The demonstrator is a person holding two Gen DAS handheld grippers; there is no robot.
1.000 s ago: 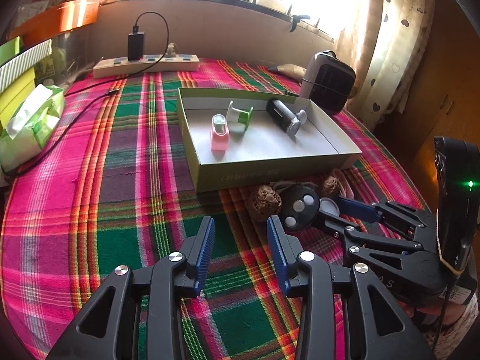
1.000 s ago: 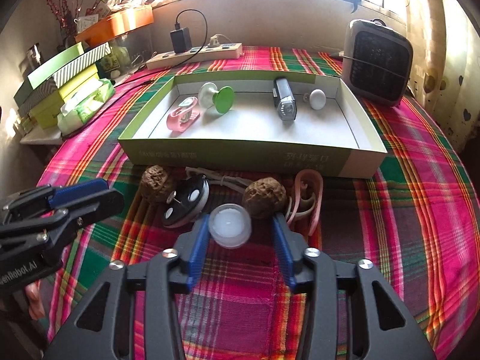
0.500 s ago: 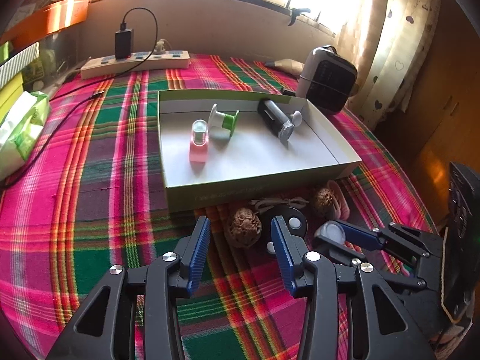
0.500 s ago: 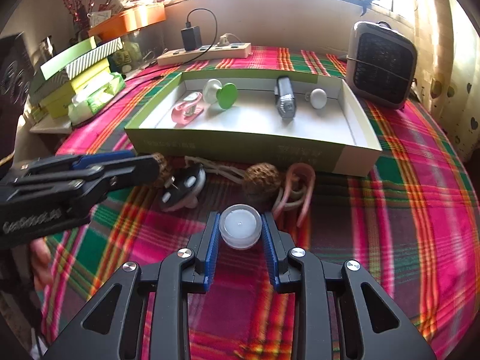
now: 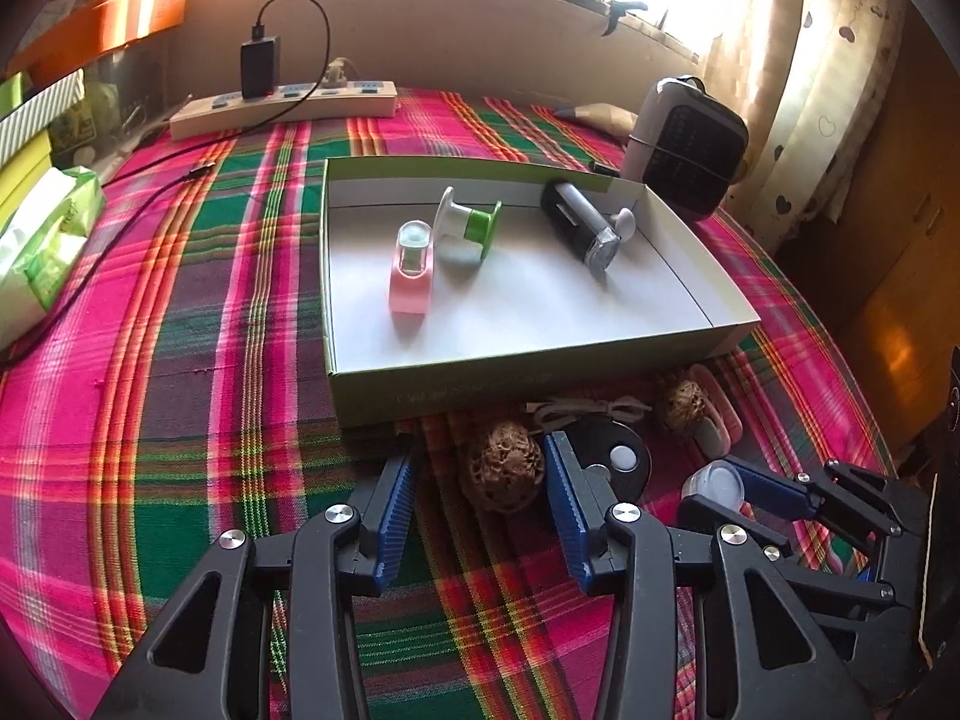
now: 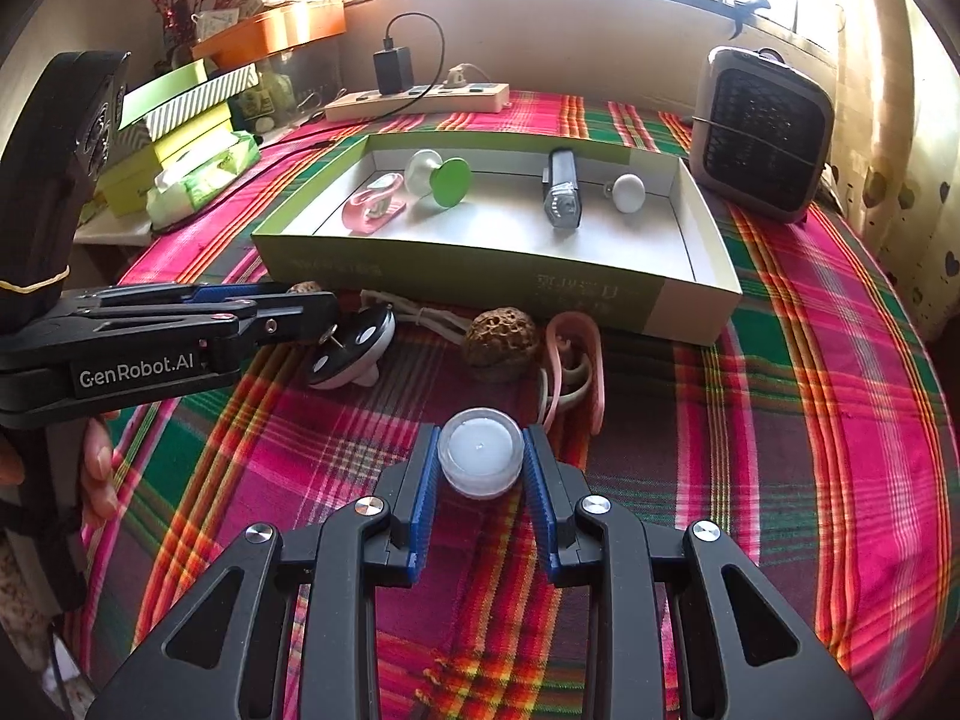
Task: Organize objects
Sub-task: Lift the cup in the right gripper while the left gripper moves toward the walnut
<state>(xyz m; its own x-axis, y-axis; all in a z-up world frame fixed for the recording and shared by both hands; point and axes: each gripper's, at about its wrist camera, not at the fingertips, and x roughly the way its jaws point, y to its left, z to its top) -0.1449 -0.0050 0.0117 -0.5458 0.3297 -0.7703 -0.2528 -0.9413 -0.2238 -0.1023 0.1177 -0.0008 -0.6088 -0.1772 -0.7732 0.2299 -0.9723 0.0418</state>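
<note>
My right gripper is shut on a small white candle cup, held just above the plaid cloth; it also shows in the left wrist view. My left gripper is open, its fingers either side of a brown walnut. A black-and-white disc, a cord, a second walnut and a pink clip lie before the green box. The box holds a pink clip, a green-and-white spool, a black light and a white knob.
A small heater stands at the back right. A power strip with a charger and cable lies at the back. Tissue pack and stacked boxes sit at the left edge.
My right gripper closed on the candle cup and lifted it back toward me. My left gripper moved forward and right so that its open fingers straddle the walnut.
</note>
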